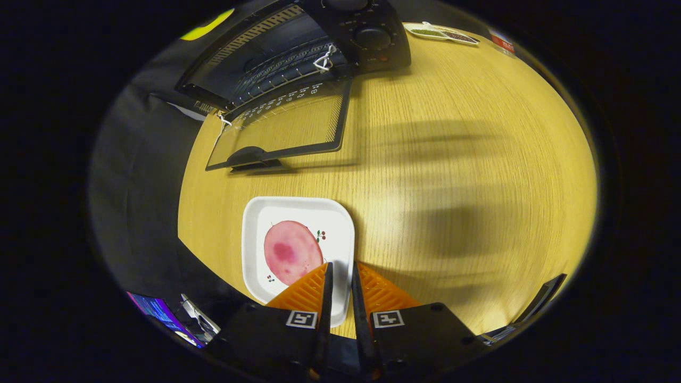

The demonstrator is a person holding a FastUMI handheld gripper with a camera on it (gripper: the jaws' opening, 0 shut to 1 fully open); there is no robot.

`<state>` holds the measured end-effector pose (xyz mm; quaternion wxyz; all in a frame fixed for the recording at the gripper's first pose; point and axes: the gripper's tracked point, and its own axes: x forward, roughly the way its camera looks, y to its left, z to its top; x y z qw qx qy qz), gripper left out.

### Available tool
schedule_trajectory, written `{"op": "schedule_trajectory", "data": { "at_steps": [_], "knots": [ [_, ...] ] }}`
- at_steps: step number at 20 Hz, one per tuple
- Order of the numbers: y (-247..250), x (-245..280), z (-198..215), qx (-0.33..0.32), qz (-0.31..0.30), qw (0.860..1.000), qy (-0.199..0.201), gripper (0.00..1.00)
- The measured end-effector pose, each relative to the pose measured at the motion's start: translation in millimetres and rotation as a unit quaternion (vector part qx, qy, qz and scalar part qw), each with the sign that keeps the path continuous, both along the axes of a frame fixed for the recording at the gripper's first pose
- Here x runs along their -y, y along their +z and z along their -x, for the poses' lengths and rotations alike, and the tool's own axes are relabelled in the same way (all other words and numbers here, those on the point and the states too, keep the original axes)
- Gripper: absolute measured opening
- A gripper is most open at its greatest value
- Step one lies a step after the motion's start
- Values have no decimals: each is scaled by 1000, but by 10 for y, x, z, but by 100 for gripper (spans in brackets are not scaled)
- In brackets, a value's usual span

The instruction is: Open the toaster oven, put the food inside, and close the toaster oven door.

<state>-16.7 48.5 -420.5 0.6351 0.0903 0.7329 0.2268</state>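
nearly closed, our gripper [339,268] pinches the white plate's [255,234] near rim, a pink slice of food [291,251] lying on it. beyond them the toaster oven [298,48] gapes, door [282,127] down on the table [452,175]. we fear a thin grip tilting the plate and sliding the food off.
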Motion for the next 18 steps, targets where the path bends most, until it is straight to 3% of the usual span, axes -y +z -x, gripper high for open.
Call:
{"op": "schedule_trajectory", "data": {
  "at_steps": [1, 3, 6, 18],
  "knots": [
    [-14, 11, -8, 0, 0, 1000, 3, 24],
    [-165, -16, 10, -2, 0, 1000, -11, 10],
    [-23, 29, 26, -12, -10, 1000, -24, 2],
    [289, -234, 192, -25, -77, 990, -114, 2]
  ]
}}
